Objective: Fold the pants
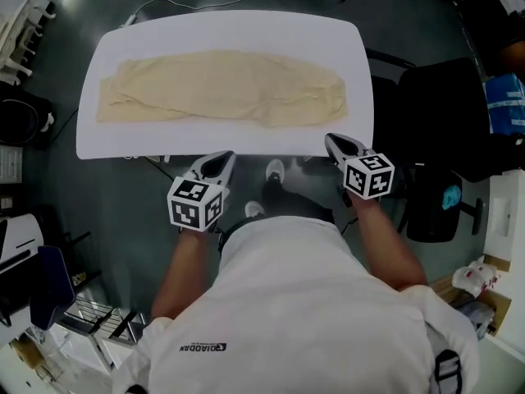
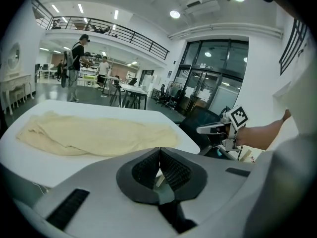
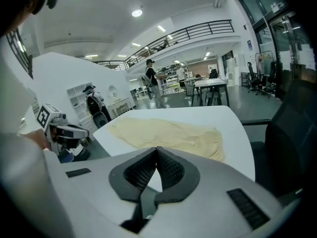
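Cream pants [image 1: 220, 89] lie folded lengthwise, spread left to right across the white table [image 1: 221, 27]; they also show in the left gripper view as pants [image 2: 94, 135] and in the right gripper view as pants [image 3: 171, 135]. My left gripper [image 1: 225, 161] hovers just short of the table's near edge, left of centre, jaws shut with nothing between them. My right gripper [image 1: 332, 144] hangs at the near edge toward the right, by the pants' right end, jaws also shut and empty. Neither gripper touches the cloth.
A black office chair [image 1: 439, 130] stands right of the table. A cable [image 1: 164, 6] runs on the floor beyond the far edge. Shelving and boxes [image 1: 484, 277] crowd the right side, a cart [image 1: 90, 318] the lower left. People [image 2: 77, 66] stand far off.
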`<action>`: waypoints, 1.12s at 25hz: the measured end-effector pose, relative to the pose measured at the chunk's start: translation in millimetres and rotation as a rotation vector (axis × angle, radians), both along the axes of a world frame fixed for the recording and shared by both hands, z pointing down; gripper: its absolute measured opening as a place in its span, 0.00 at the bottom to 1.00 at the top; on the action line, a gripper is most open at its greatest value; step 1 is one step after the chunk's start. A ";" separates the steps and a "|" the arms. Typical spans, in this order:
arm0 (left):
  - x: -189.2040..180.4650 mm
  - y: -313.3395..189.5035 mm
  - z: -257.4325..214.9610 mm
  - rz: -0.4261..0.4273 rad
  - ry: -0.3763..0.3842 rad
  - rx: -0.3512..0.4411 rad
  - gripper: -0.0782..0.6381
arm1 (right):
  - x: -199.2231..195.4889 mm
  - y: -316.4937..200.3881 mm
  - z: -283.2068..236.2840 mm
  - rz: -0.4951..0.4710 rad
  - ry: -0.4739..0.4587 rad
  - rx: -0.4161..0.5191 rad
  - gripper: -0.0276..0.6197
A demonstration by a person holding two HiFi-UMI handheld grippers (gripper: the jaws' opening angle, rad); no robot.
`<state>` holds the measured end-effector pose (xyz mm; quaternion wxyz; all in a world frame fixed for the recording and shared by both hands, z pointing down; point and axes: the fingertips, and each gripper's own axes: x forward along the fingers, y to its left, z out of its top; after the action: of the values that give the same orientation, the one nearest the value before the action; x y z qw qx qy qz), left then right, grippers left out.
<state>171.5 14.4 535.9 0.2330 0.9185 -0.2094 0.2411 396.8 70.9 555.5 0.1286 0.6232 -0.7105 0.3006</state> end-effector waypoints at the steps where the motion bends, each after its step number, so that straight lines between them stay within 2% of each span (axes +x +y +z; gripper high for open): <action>1: 0.3 -3.5 1.2 -0.001 -0.005 -0.002 0.15 | 10.3 -4.4 4.5 0.026 0.003 -0.008 0.07; 5: 2.3 -23.1 4.2 -0.014 -0.026 -0.009 0.15 | 53.0 -28.8 16.2 0.121 -0.001 -0.021 0.07; 10: 16.1 -56.5 10.7 -0.022 -0.053 -0.023 0.15 | 98.8 -58.4 35.4 0.194 0.016 -0.054 0.09; 20: 51.2 -111.0 23.3 -0.024 -0.112 -0.072 0.15 | 175.7 -105.4 104.6 0.283 0.065 -0.202 0.33; 28: 73.2 -133.9 32.0 -0.017 -0.165 -0.111 0.15 | 194.3 -122.1 149.7 0.302 0.028 -0.287 0.51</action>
<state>244.7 -119.6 567.9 0.2676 0.8794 -0.2219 0.3253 591.2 -51.2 705.2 0.1795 0.7020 -0.5569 0.4059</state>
